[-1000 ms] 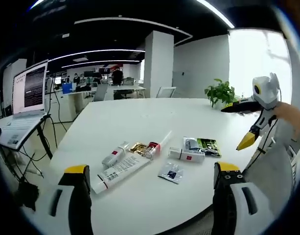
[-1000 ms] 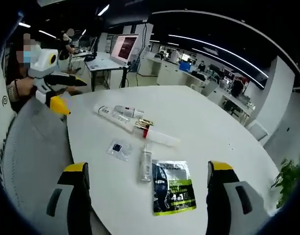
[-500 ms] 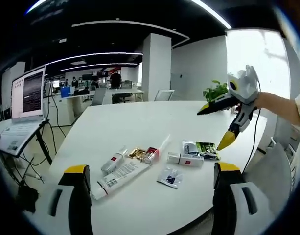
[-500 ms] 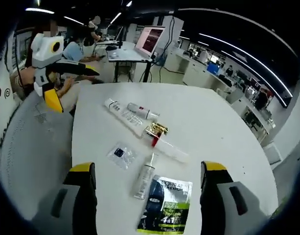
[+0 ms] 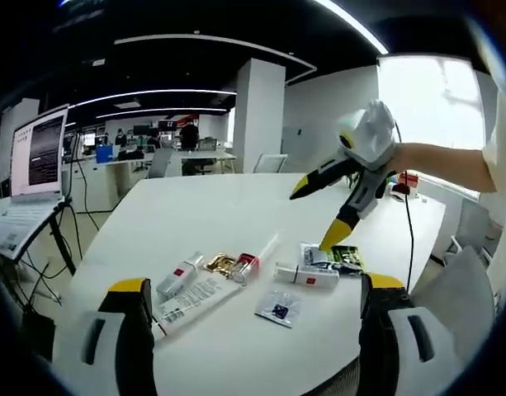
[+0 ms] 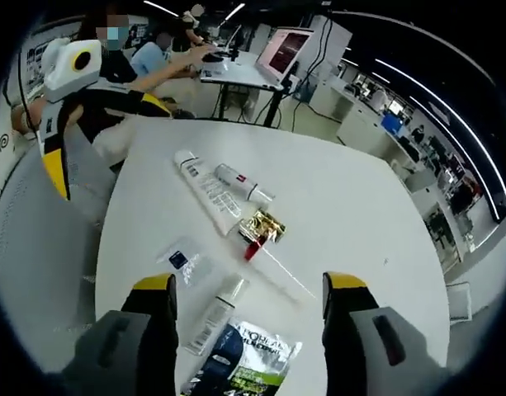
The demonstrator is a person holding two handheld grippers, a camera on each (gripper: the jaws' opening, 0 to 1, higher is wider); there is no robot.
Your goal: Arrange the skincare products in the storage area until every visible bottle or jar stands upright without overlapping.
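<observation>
Skincare tubes (image 5: 205, 289), sachet (image 5: 278, 308) and green pouch (image 5: 337, 257) lay flat near the round white table's (image 5: 211, 206) near edge; far half bare. Right gripper (image 5: 323, 213) hovered above pouch, jaws wide, empty. Left gripper (image 5: 257, 330) likewise wide, empty, off the edge.

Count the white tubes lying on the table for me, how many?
3: a long tube, a short tube beside it, and a slim tube near the right gripper. More may be hidden.

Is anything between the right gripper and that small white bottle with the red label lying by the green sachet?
Nothing visible. The right gripper hangs open above the small white red-labelled bottle, which lies beside the green-and-black sachet.
</observation>
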